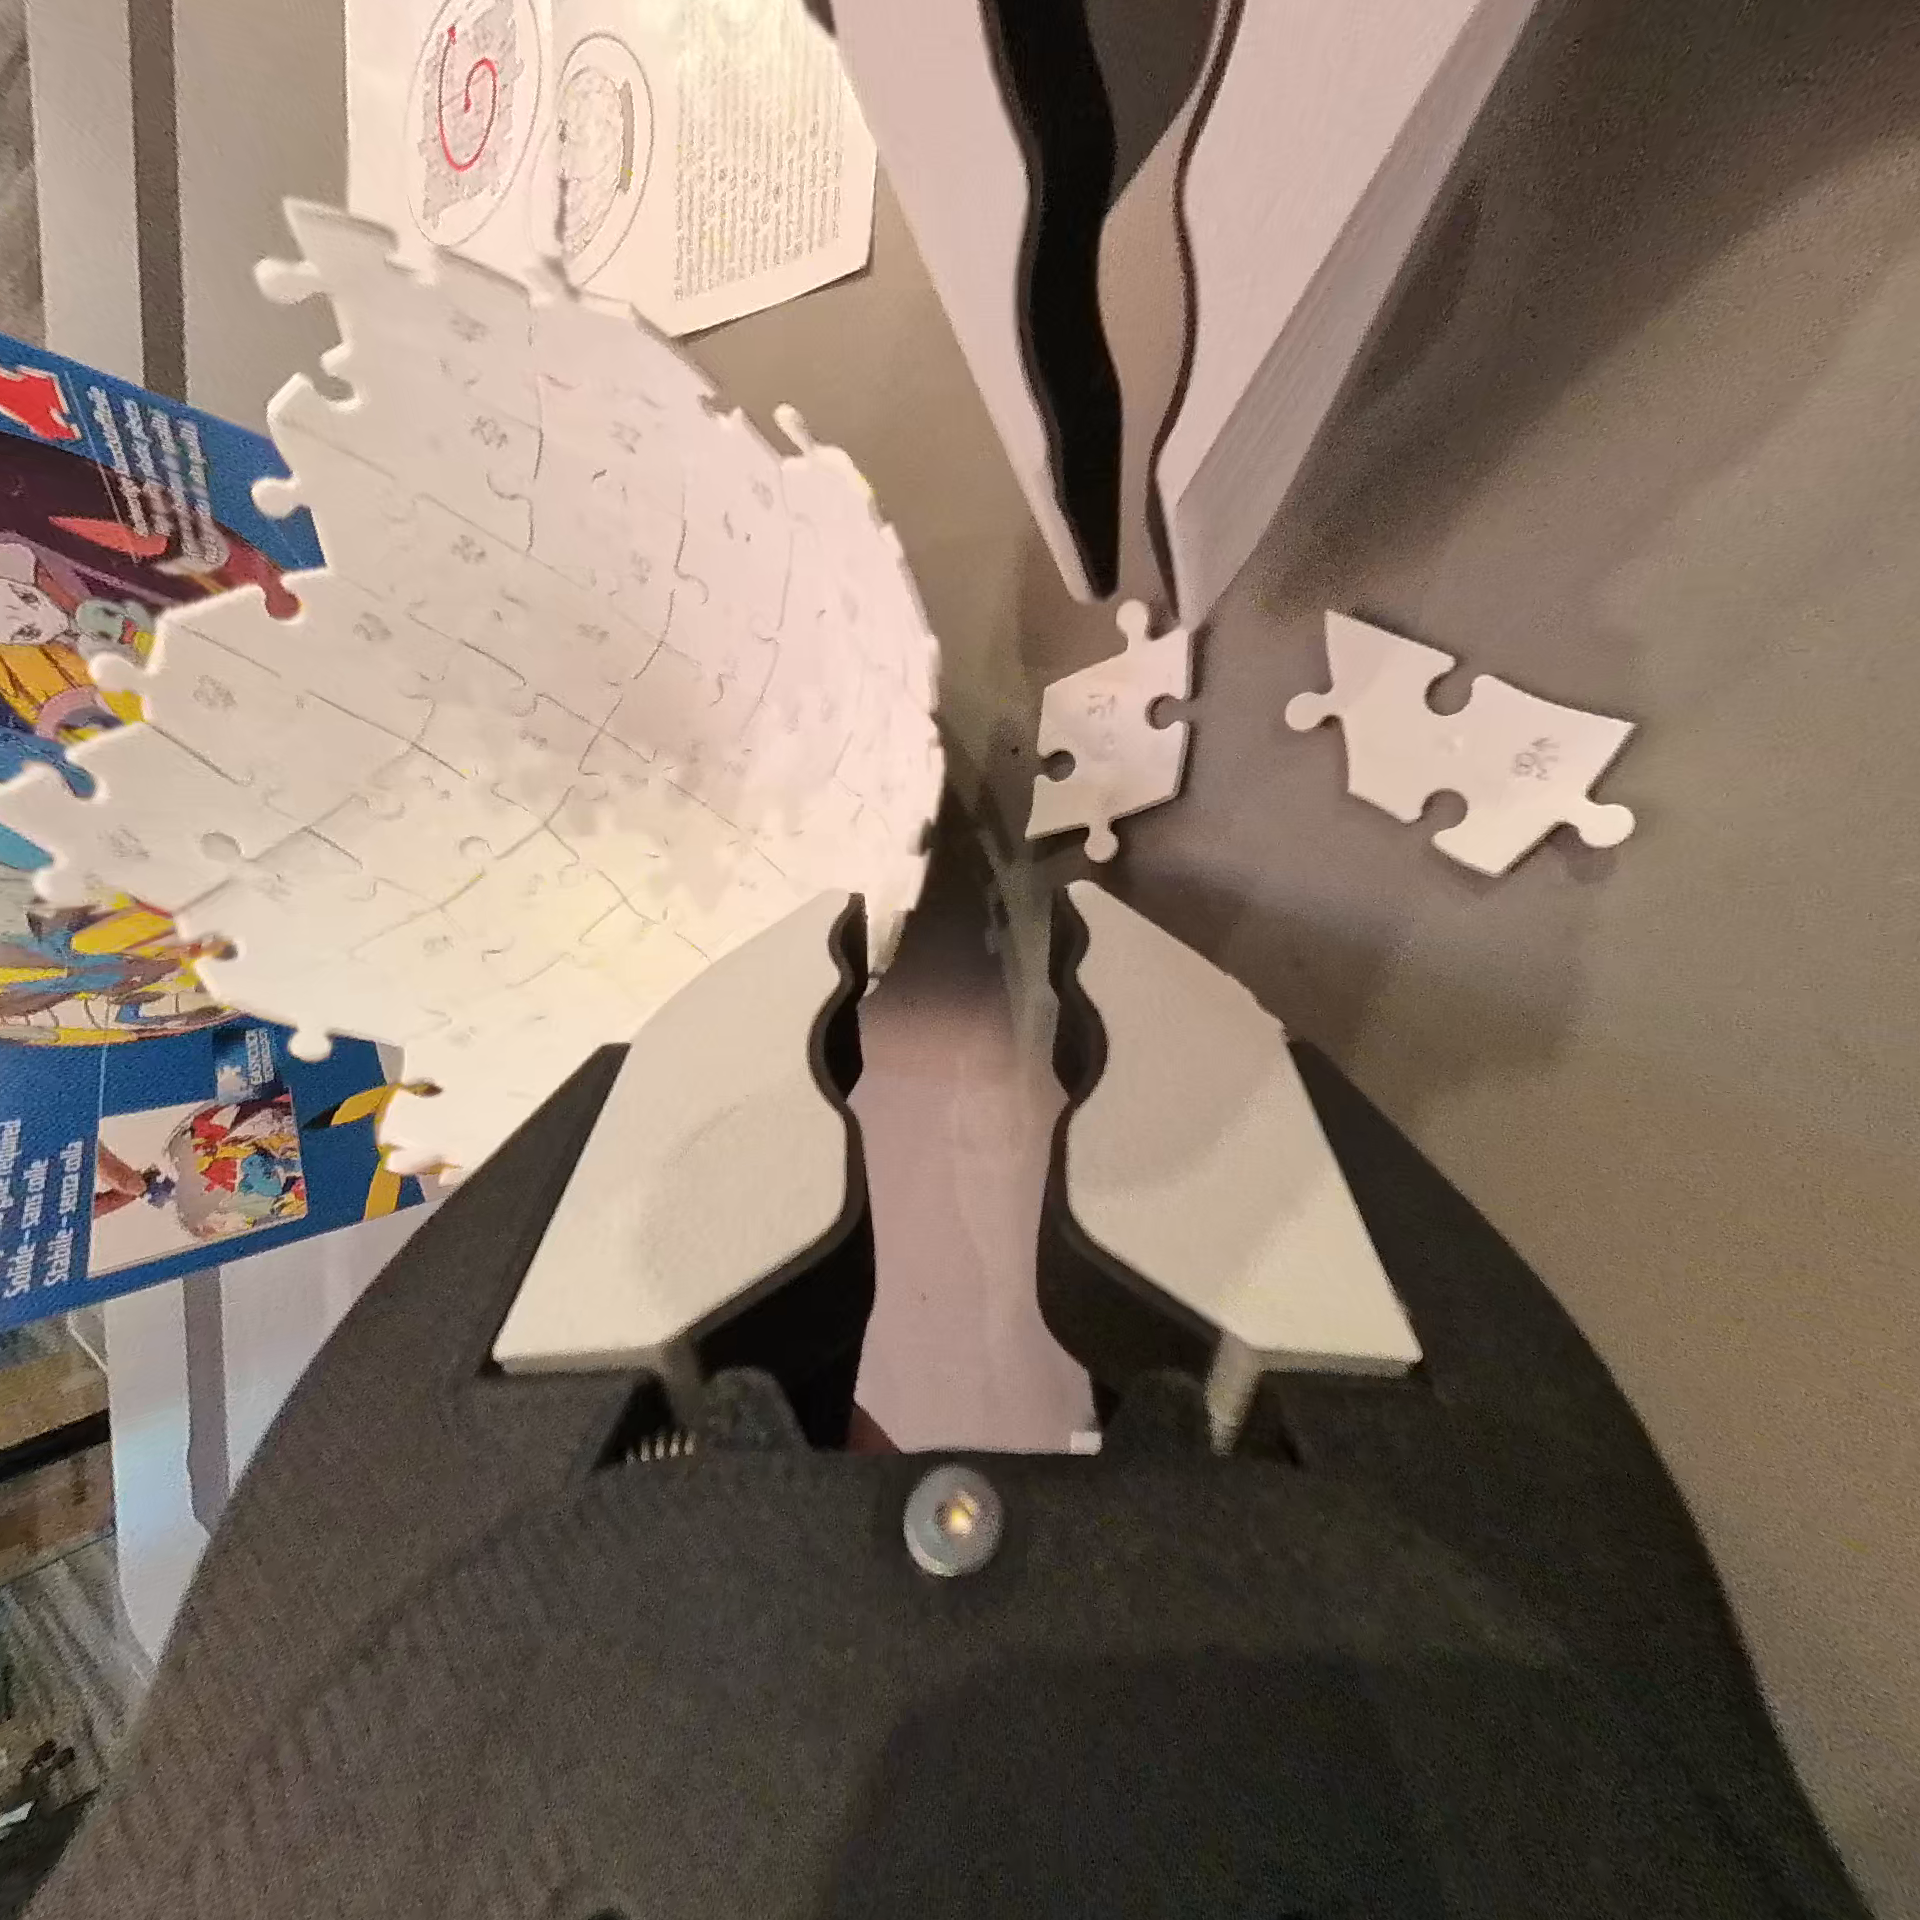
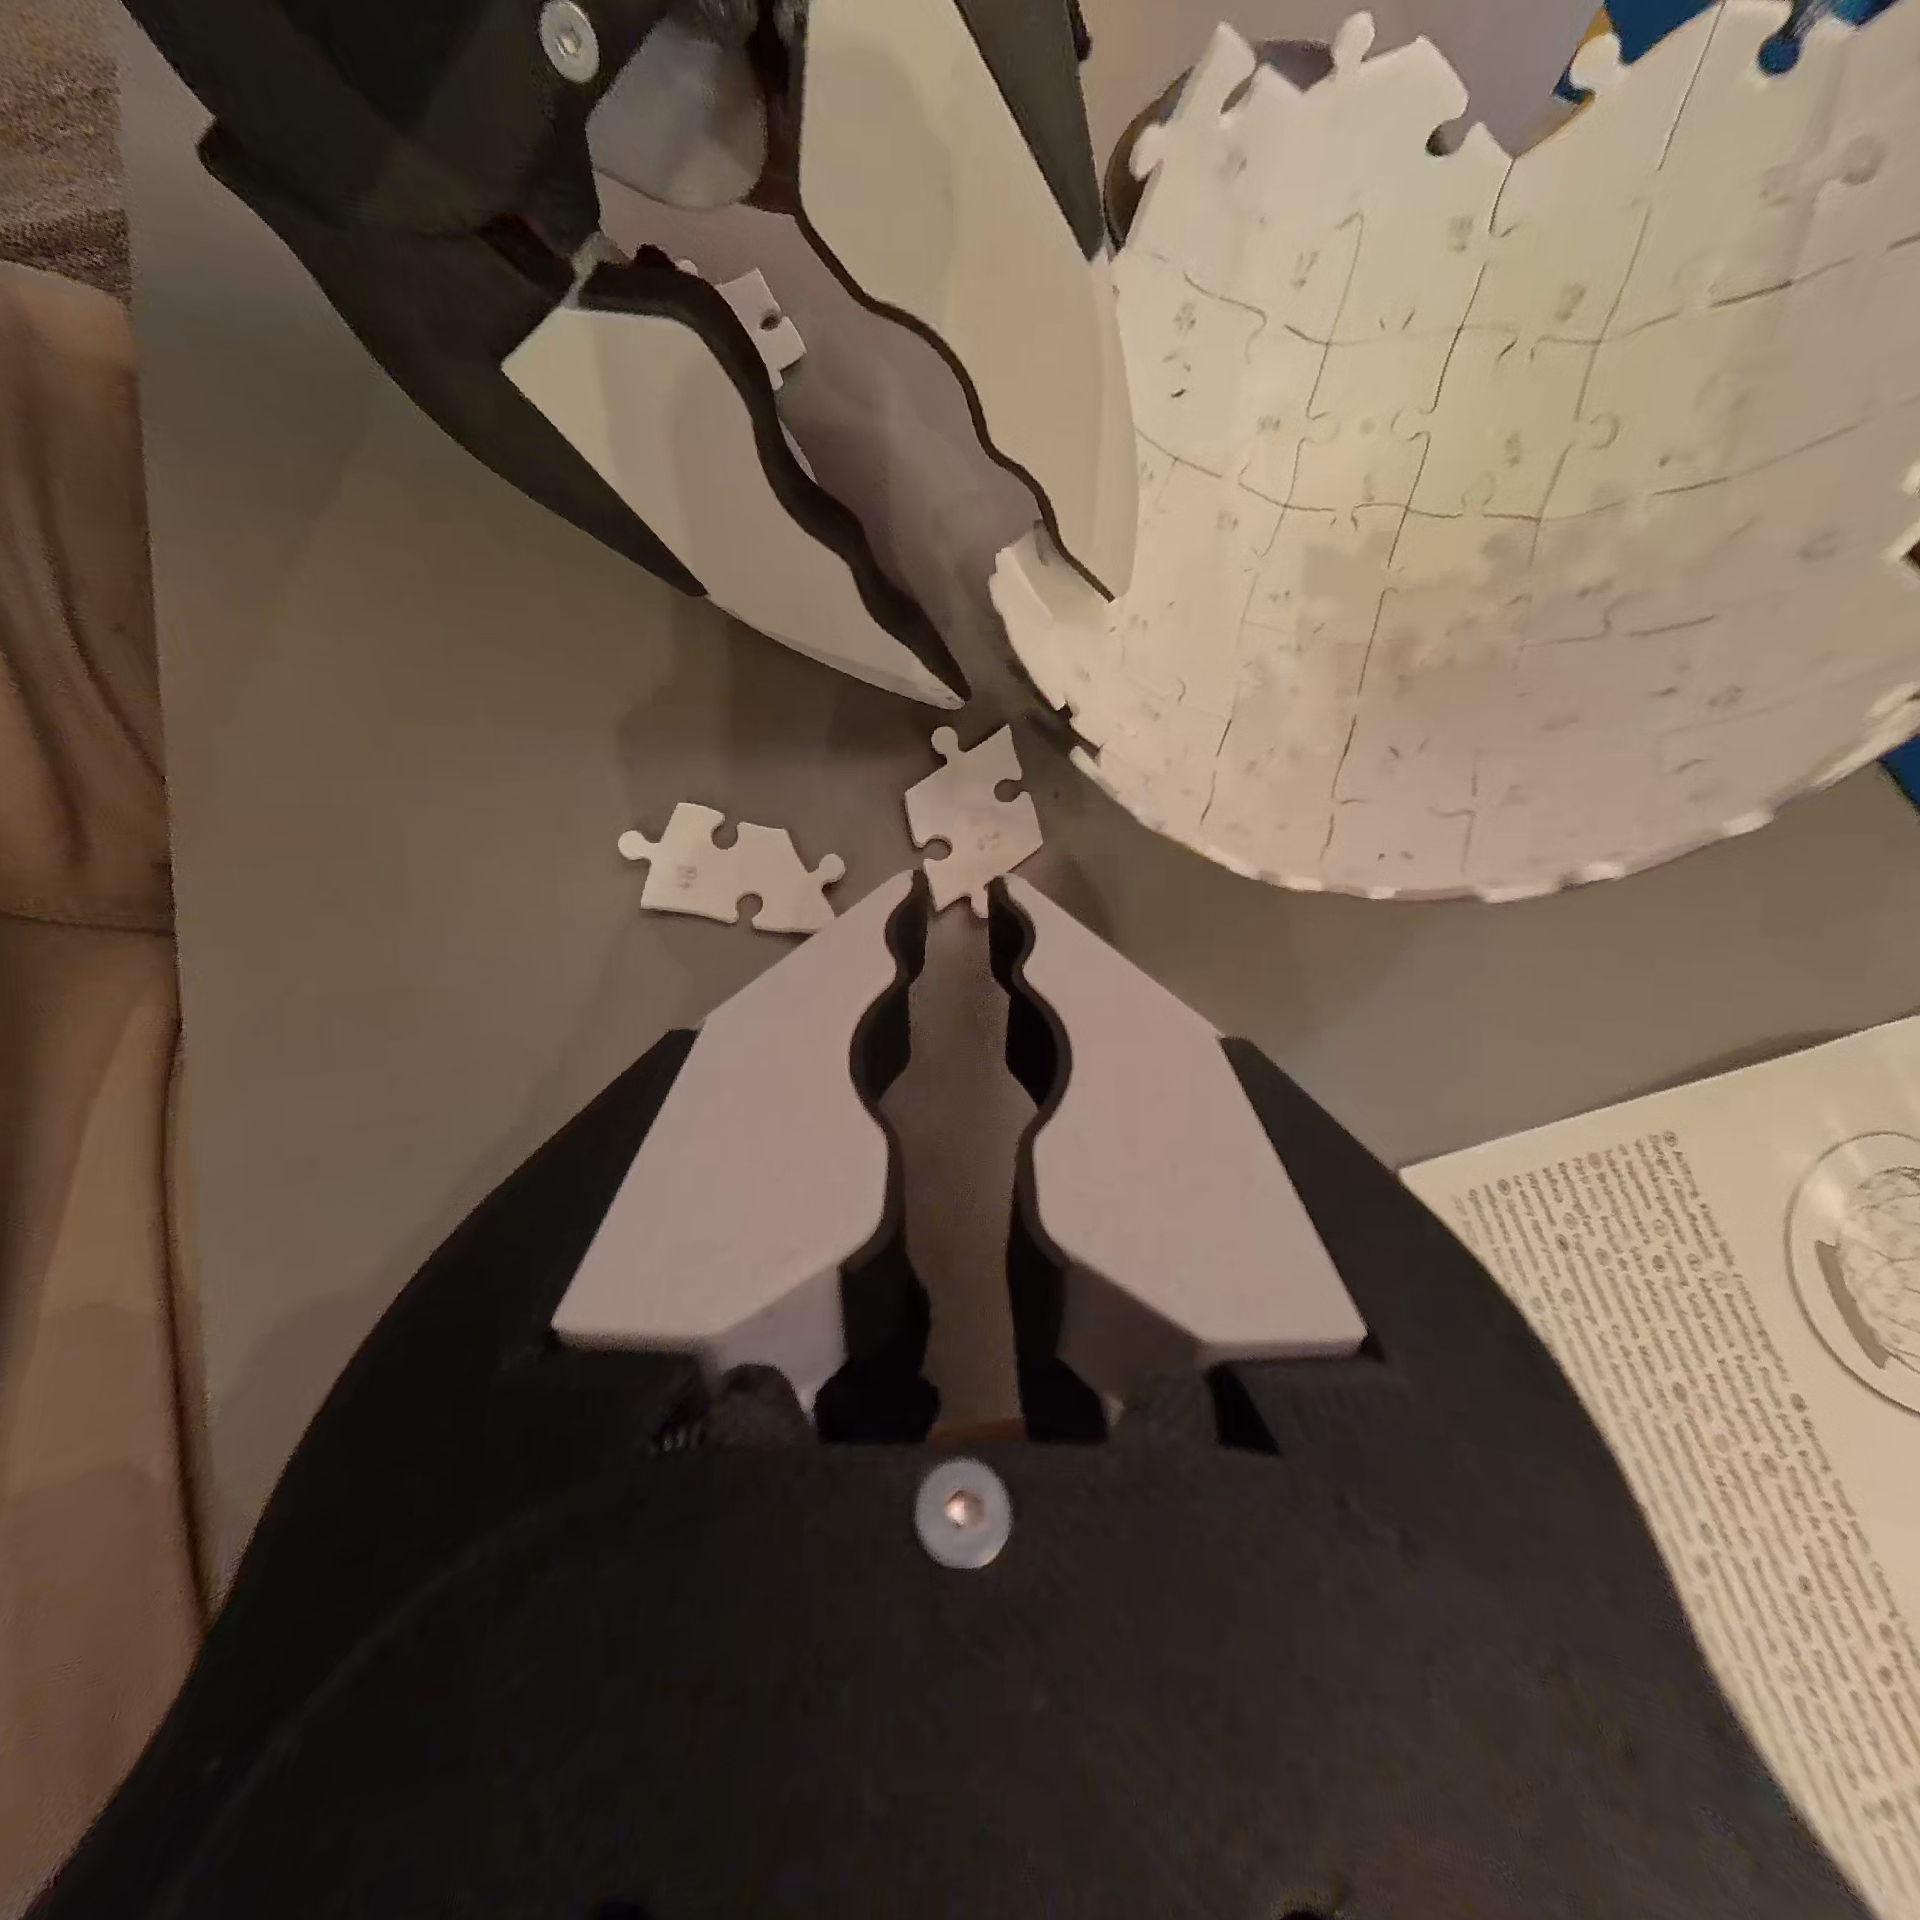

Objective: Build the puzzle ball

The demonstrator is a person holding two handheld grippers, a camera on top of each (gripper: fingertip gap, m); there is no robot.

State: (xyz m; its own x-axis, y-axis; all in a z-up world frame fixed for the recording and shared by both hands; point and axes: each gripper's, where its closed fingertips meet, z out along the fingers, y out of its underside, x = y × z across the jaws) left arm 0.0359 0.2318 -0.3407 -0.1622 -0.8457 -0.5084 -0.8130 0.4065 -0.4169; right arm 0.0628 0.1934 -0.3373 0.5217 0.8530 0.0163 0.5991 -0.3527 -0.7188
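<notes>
The half-built white puzzle ball (image 1: 499,665) sits tilted on the grey table (image 1: 1662,1143), a shell with a jagged rim; it also shows in the right wrist view (image 2: 1455,520). My left gripper (image 1: 966,904) is open and empty, and the ball's wall lies against the outside of its left finger. My right gripper (image 2: 958,883) is narrowly open, its tips on either side of the tab of a single loose piece (image 2: 971,821) lying flat on the table. A joined pair of pieces (image 2: 727,868) lies just beside it. Another loose piece (image 2: 769,322) lies under the left gripper's fingers (image 2: 727,488).
The printed instruction sheet (image 2: 1662,1351) lies on the table to the right of my right gripper. The blue puzzle box (image 1: 156,727) stands behind the ball. A beige cushion (image 2: 73,727) borders the table on the left of the right wrist view. There is about 5 centimeters between the tips of the two grippers.
</notes>
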